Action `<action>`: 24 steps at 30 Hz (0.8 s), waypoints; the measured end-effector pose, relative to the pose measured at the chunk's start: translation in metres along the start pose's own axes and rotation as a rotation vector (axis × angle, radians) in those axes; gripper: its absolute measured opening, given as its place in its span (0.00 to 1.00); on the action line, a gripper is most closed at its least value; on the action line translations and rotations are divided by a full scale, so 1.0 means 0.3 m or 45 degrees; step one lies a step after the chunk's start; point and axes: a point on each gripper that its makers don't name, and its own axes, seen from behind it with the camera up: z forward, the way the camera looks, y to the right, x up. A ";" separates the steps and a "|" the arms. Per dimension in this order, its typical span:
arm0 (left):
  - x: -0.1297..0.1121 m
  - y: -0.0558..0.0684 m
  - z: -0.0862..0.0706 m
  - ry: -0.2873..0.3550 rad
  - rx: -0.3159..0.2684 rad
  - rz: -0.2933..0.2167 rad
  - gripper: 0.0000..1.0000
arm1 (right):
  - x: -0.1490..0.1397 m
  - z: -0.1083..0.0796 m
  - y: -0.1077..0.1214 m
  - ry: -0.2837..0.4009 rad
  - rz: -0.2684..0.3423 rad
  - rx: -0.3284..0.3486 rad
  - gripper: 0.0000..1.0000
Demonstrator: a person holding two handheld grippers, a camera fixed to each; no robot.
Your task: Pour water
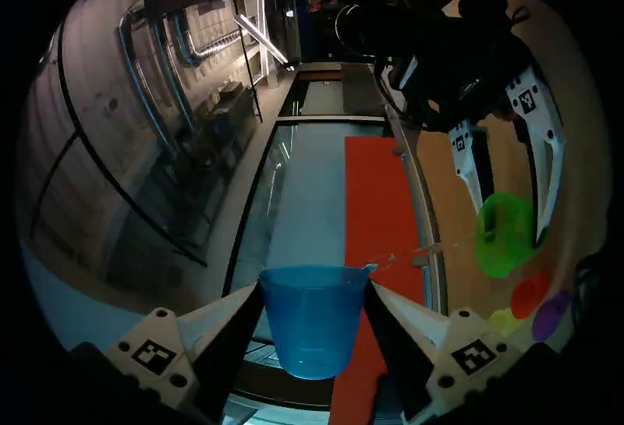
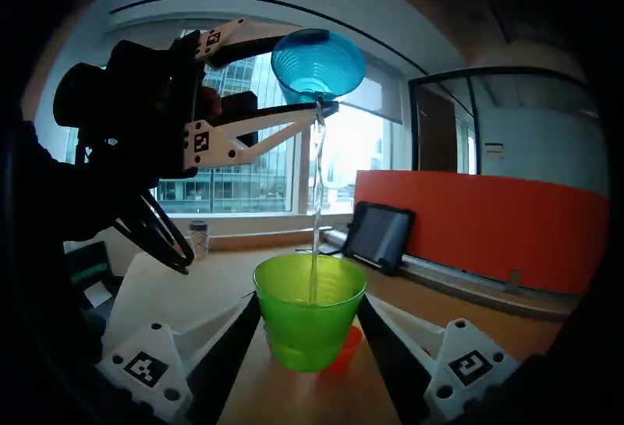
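My left gripper point(image 1: 313, 324) is shut on a blue cup point(image 1: 313, 318), tipped on its side. A thin stream of water point(image 1: 413, 251) runs from its lip into a green cup point(image 1: 505, 234) held by my right gripper point(image 1: 515, 226). In the right gripper view, the green cup point(image 2: 310, 308) stands upright between my right gripper's point(image 2: 310, 324) fingers, just above the wooden table point(image 2: 327, 394). The blue cup point(image 2: 317, 62) hangs high above it in my left gripper point(image 2: 312, 74), and the water point(image 2: 316, 199) falls straight down into the green cup.
An orange cup point(image 2: 349, 347) sits right behind the green one. Orange point(image 1: 530, 294), purple point(image 1: 552, 314) and yellow point(image 1: 505, 320) cups stand together on the table. A tablet point(image 2: 378, 236) leans by the orange partition point(image 2: 499, 222). Windows are behind.
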 end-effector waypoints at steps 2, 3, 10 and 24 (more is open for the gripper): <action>0.004 0.000 -0.002 0.003 0.002 0.016 0.86 | 0.001 0.000 -0.001 0.000 -0.001 0.000 0.88; 0.006 0.000 -0.003 0.005 0.003 0.024 0.87 | 0.001 0.001 -0.001 0.000 -0.001 0.000 0.88; 0.006 0.000 -0.004 0.009 0.012 0.097 0.87 | 0.000 0.003 -0.004 -0.002 -0.005 0.000 0.88; 0.029 0.004 -0.008 0.031 0.043 0.205 0.86 | -0.001 0.005 0.005 0.000 -0.003 -0.003 0.88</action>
